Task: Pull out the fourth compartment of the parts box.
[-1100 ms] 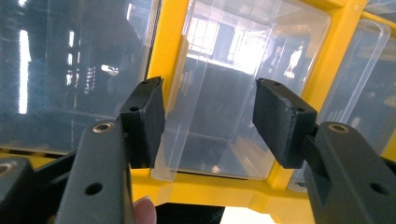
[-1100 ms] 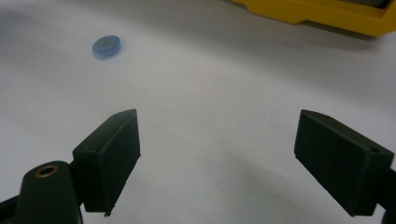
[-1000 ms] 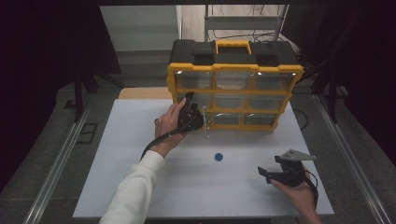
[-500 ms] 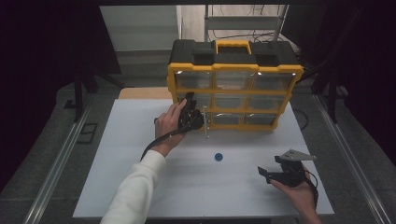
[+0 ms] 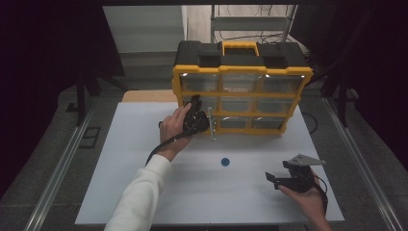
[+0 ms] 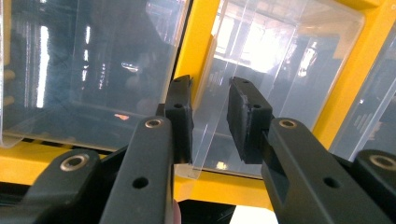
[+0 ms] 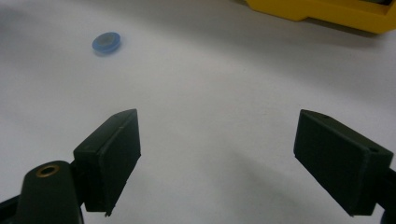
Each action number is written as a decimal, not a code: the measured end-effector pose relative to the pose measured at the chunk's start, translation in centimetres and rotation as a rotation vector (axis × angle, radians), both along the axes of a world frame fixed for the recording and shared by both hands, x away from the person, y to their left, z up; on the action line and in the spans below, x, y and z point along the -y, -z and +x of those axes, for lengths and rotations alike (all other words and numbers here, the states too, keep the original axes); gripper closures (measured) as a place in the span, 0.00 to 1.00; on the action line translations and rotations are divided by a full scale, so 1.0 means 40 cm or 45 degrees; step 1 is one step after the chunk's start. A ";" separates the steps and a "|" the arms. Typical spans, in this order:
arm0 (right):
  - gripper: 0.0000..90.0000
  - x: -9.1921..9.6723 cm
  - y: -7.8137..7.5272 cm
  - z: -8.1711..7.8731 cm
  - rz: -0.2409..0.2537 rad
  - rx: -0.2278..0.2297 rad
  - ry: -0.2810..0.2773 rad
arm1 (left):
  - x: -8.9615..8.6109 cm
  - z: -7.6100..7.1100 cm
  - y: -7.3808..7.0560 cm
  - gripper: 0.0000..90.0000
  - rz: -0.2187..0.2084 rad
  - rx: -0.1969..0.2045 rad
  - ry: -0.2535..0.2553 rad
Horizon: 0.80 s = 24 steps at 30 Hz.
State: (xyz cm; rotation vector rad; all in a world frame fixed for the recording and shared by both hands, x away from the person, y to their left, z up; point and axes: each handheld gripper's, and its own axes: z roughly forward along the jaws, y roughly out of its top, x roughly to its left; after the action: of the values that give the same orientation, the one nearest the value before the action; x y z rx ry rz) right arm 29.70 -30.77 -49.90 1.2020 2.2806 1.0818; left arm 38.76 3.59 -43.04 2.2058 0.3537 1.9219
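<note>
The high view looked down and forward over the white table (image 5: 144,183). The left gripper view sat close against the yellow organizer (image 6: 198,42), just beyond its fingertips. The right gripper view skimmed low, sharing the blue disc (image 7: 107,42) ahead-left of its fingers.

The left gripper (image 5: 198,117) was at the front of the drawer cabinet (image 5: 240,77), its jaws on either side of a clear drawer's pull tab (image 6: 205,135). The small round cap (image 5: 224,161) lay on the table (image 5: 120,183) well ahead of the right gripper (image 5: 276,179), between both grippers.
</note>
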 end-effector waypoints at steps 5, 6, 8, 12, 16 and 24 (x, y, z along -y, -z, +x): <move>0.17 0.001 0.000 0.000 -0.002 -0.002 -0.001 | 0.000 -0.002 0.001 0.79 -0.022 0.013 -0.007; 0.17 0.001 0.001 0.001 -0.003 -0.002 0.000 | 0.000 -0.003 0.000 0.79 -0.023 0.011 -0.007; 0.17 0.001 0.001 0.001 -0.002 -0.003 0.001 | -0.001 -0.003 0.000 0.79 -0.025 0.010 -0.005; 0.17 0.002 0.000 0.001 -0.001 -0.002 0.001 | -0.001 -0.008 0.000 0.79 -0.023 0.010 0.000; 0.17 0.002 0.000 0.001 -0.001 -0.003 0.001 | -0.002 -0.016 0.000 0.79 -0.033 0.010 0.000; 0.17 0.001 0.000 0.001 -0.003 -0.001 0.003 | -0.005 -0.034 0.001 0.79 -0.038 0.011 0.015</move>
State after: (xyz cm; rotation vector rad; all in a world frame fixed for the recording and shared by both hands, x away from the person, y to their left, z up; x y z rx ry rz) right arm 29.73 -30.82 -49.90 1.2043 2.2798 1.0781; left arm 37.41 3.80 -43.09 2.1753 0.3648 1.9066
